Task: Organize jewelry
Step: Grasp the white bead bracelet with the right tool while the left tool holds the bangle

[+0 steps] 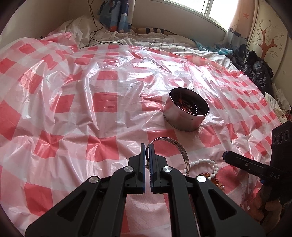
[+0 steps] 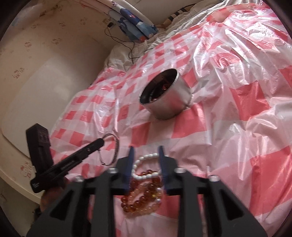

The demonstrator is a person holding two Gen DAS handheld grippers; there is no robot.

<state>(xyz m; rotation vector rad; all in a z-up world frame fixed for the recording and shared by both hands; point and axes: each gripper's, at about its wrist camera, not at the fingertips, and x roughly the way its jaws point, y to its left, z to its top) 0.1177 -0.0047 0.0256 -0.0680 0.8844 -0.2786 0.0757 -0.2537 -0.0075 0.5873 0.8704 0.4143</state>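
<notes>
My left gripper (image 1: 147,145) is shut on one end of a silver engraved bangle (image 1: 180,148), which curves away to its right just above the checked plastic sheet (image 1: 102,102). The right wrist view shows the same gripper (image 2: 102,140) pinching the bangle (image 2: 116,145). My right gripper (image 2: 146,152) is open, its blue pads on either side of a white bead bracelet (image 2: 146,156) without pressing on it. Amber bead bracelets (image 2: 144,196) lie heaped under it. A round metal tin (image 1: 186,109) with red and dark pieces inside stands beyond both grippers.
The red-and-white plastic sheet covers a rumpled bed. A black jacket (image 1: 255,69) lies at the far right edge. A black cable (image 1: 94,27) and blue patterned fabric (image 1: 116,14) are at the head end. A cream wall (image 2: 45,82) borders the bed on the left.
</notes>
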